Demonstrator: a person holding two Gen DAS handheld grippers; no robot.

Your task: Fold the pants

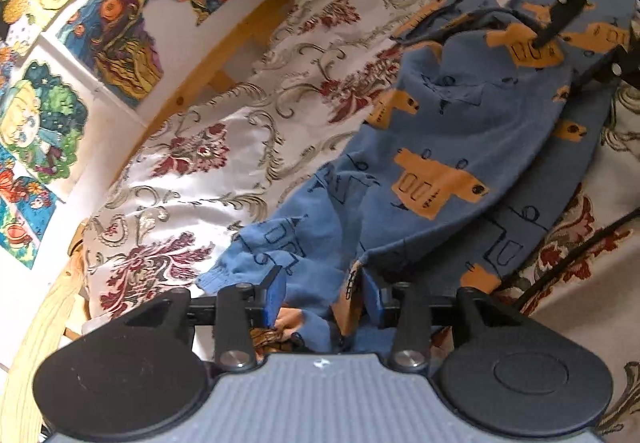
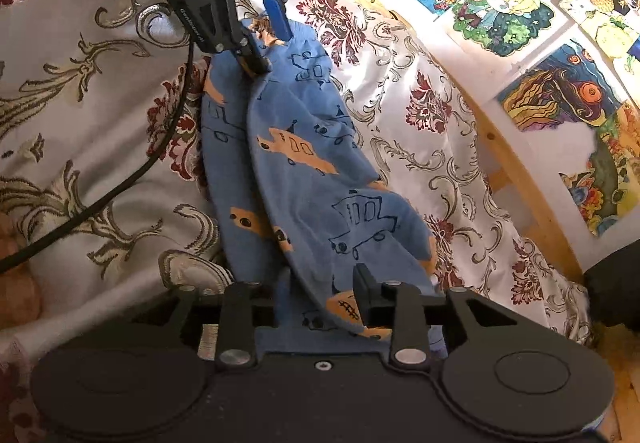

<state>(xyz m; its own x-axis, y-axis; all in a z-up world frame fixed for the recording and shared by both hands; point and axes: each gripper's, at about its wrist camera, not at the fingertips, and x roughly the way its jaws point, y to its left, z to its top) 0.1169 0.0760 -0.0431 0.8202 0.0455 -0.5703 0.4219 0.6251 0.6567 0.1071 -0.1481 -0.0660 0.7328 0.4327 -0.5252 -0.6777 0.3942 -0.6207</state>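
Each camera sits just behind its own gripper, looking forward and down along the fingers, close to the blue cotton pants with orange car prints (image 1: 440, 147) (image 2: 312, 171). The two views face each other along the garment. Both share the cream floral bedspread (image 1: 224, 115) (image 2: 88, 91) and, seemingly, the same wall of colourful paper drawings (image 1: 100, 27) (image 2: 532, 15).

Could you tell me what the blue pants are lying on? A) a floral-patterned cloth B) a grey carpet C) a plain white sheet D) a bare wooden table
A: the blue pants lie on a cream floral-patterned cloth with red flowers.
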